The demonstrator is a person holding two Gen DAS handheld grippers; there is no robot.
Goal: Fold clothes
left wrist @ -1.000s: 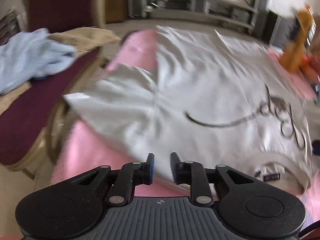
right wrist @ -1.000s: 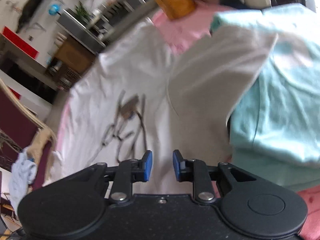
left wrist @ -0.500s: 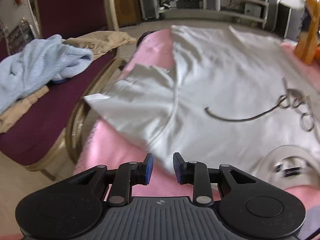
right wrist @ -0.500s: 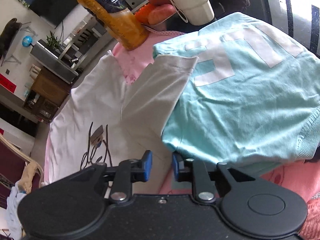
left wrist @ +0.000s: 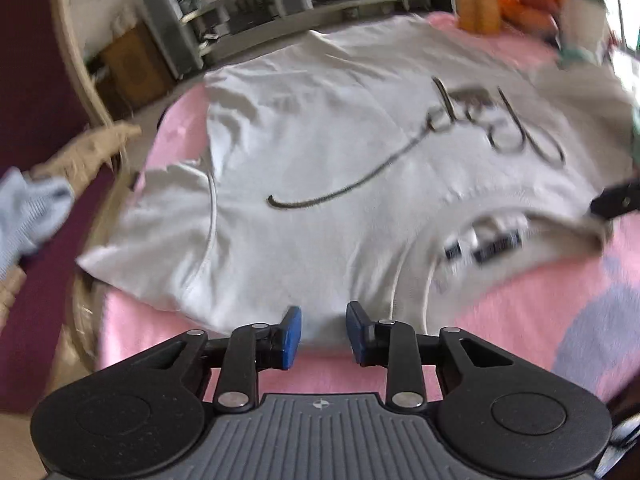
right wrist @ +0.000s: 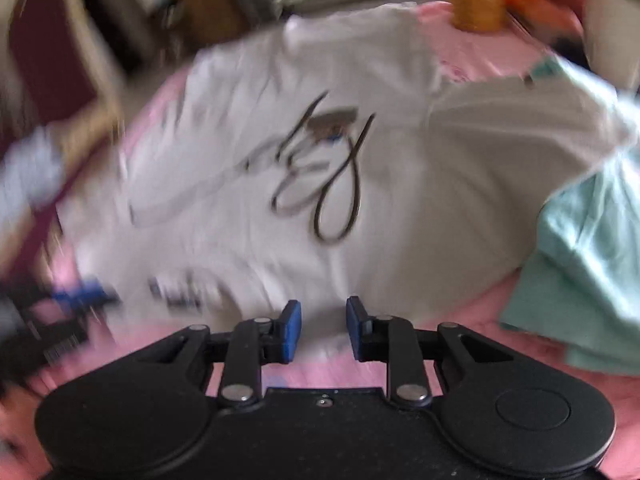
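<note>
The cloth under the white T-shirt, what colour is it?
Pink. The cloth shows best in the left wrist view, spread beneath the white T-shirt.

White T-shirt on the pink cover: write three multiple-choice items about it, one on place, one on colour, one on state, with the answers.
1. What lies against the white T-shirt's far sleeve in the right wrist view?
A. a mint-green garment
B. a black shoe
C. a red pillow

2. What colour is the script print on the chest?
A. yellow
B. dark
C. bright green

3. How does the T-shirt lie?
A. rolled into a ball
B. hung on a hanger
C. spread flat, print up

Answers: 1 A, the mint-green garment overlaps that sleeve's edge. 2 B, the lines read dark brown or black against the white cloth. 3 C, body and both sleeves lie open on the pink cover, collar toward the cameras.
</note>
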